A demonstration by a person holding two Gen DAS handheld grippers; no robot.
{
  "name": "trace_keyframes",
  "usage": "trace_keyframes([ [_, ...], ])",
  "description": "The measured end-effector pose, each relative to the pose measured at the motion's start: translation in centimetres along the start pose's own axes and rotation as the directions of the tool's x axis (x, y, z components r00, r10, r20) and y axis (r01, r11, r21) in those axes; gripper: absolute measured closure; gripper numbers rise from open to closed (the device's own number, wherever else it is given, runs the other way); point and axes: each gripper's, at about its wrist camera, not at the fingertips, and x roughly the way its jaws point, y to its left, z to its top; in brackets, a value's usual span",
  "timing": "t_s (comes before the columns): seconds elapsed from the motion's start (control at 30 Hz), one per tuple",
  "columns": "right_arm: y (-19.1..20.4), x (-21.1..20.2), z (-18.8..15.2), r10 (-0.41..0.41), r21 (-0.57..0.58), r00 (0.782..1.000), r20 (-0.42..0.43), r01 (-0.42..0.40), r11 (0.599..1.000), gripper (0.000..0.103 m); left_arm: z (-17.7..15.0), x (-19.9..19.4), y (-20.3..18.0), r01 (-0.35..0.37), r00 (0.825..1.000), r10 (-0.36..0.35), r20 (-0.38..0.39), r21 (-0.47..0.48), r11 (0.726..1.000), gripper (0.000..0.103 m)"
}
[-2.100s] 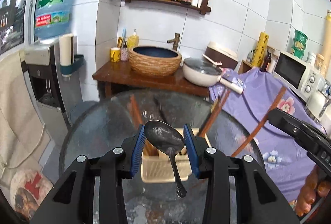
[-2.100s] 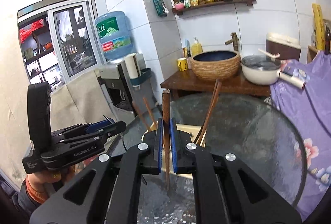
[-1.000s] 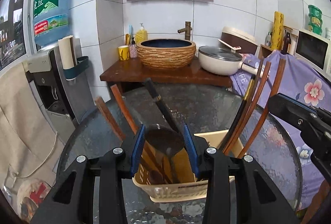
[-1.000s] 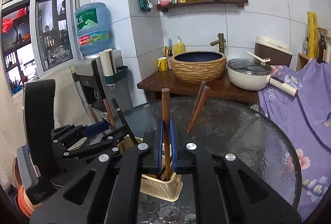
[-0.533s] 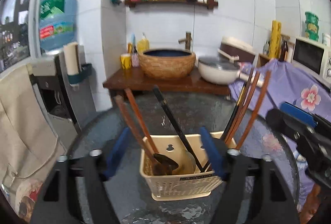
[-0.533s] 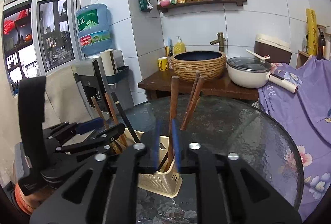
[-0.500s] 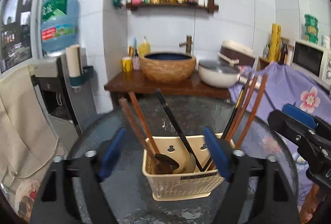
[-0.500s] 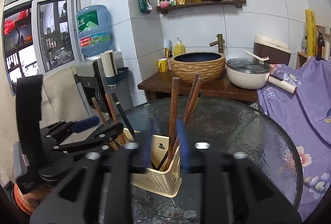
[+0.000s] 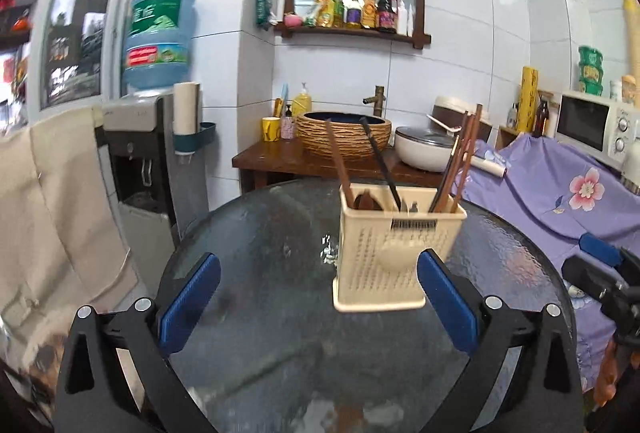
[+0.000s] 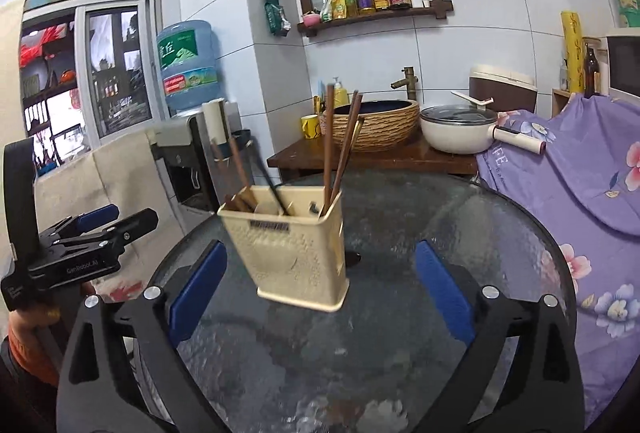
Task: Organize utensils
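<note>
A cream plastic utensil basket (image 9: 394, 253) stands on the round glass table (image 9: 260, 245); it also shows in the right wrist view (image 10: 296, 253). Brown chopsticks (image 9: 458, 165), a black-handled utensil (image 9: 380, 163) and a wooden-handled spoon (image 9: 340, 163) stand in it. My left gripper (image 9: 318, 297) is open and empty, a little back from the basket. My right gripper (image 10: 320, 291) is open and empty, also back from the basket. The left gripper also shows at the left of the right wrist view (image 10: 96, 233).
A wooden counter (image 9: 280, 157) behind the table holds a woven basin (image 9: 344, 131) and a white pan (image 9: 428, 149). A water dispenser (image 9: 140, 153) stands to the left. A purple flowered cloth (image 9: 560, 189) covers furniture to the right, with a microwave (image 9: 596, 123) beyond.
Both grippers opened and let go: the spoon and the wooden chopstick now stand in the basket. Both grippers have pulled back and lower, away from the basket.
</note>
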Motion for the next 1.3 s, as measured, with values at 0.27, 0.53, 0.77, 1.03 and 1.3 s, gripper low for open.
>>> trace_keyframes([
  [0.27,4.4,-5.5,-6.9,0.016,-0.071,1.000,0.027,-0.014,0.997,0.006,-5.8,-6.4,0.1,0.026,1.000,-0.026,0.001,0.044,0.999,0.006],
  [0.53,7.2,-11.5,-11.0,-0.003,-0.114,0.996,0.094,0.014,0.993,0.006,-9.9,-11.6,0.5,0.036,0.999,-0.036,0.002,0.013,0.999,0.006],
  [0.77,8.9,-14.6,-14.2,-0.043,-0.190,0.992,0.114,0.065,0.980,0.006,-11.8,-13.7,-0.2,-0.003,1.000,0.003,0.008,0.045,0.999,0.006],
  [1.03,8.5,-15.2,-14.5,-0.055,-0.184,0.992,0.114,0.075,0.980,0.006,-11.5,-14.9,0.4,-0.008,0.999,0.007,0.049,0.022,1.000,0.006],
  [1.3,8.3,-15.5,-13.8,-0.044,-0.170,0.991,0.123,0.065,0.983,0.006,-11.4,-15.5,1.1,-0.019,0.998,0.018,0.068,0.006,1.000,0.006],
])
